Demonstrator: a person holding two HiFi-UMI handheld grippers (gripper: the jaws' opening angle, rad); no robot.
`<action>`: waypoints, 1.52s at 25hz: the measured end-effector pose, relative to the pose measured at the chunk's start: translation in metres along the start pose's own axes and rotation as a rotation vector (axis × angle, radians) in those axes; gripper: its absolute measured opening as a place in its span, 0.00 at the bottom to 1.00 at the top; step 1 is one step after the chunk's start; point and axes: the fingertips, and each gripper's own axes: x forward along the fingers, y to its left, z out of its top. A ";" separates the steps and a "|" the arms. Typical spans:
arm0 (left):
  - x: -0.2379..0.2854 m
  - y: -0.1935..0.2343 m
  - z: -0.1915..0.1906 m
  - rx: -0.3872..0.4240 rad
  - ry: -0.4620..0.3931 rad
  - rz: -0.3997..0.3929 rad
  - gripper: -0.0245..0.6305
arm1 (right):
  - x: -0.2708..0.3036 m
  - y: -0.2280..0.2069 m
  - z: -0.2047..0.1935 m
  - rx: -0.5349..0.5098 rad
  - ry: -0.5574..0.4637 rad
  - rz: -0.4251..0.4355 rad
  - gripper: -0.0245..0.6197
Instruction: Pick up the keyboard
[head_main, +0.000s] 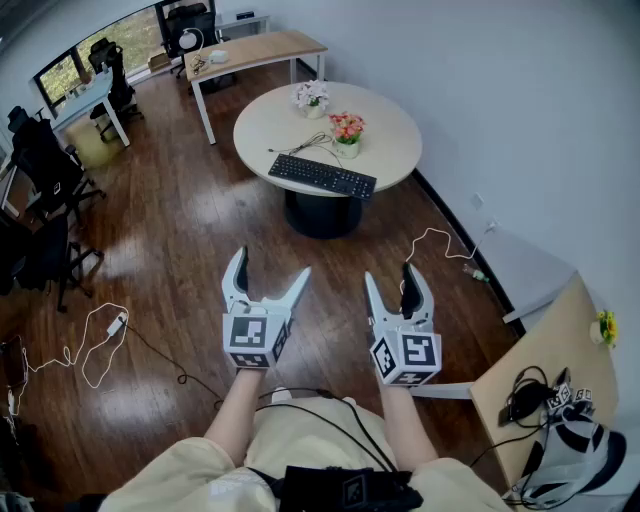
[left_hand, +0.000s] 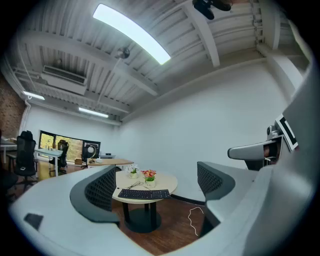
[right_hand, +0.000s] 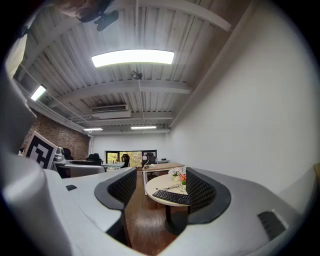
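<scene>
Approach seemed in hand: the left gripper (head_main: 270, 265) and right gripper (head_main: 390, 275), jaws spread and empty, needed carrying forward to the keyboard (head_main: 322, 176) on the bench (head_main: 400, 150).

Both arms are reaching forward, holding the left gripper (head_main: 268, 272) and right gripper (head_main: 392, 283) level, jaws apart, empty.

Office room with a dark wood plank floor (head_main: 190, 240) and plain white walls (head_main: 520, 100). A round pale counter (head_main: 275, 125) on a dark pedestal (head_main: 320, 215) stands near the right wall, with a curved light-wood desk (head_main: 262, 47) beyond it. Black office chairs (head_main: 45, 165) line the left side, near windows (head_main: 125, 35). A long light panel (left_hand: 132, 32) glows on the ribbed white ceiling (left_hand: 75, 45), and one far wall is brick (right_hand: 55, 136)
</scene>
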 end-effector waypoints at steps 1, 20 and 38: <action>0.000 0.000 -0.001 -0.001 0.000 0.002 0.78 | 0.000 -0.001 0.000 0.003 -0.002 0.000 0.53; 0.000 0.018 -0.005 0.000 0.007 -0.001 0.78 | 0.014 0.019 -0.008 0.023 0.013 0.021 0.53; -0.022 0.088 -0.014 -0.007 0.003 -0.016 0.78 | 0.044 0.092 -0.021 0.015 0.020 0.009 0.53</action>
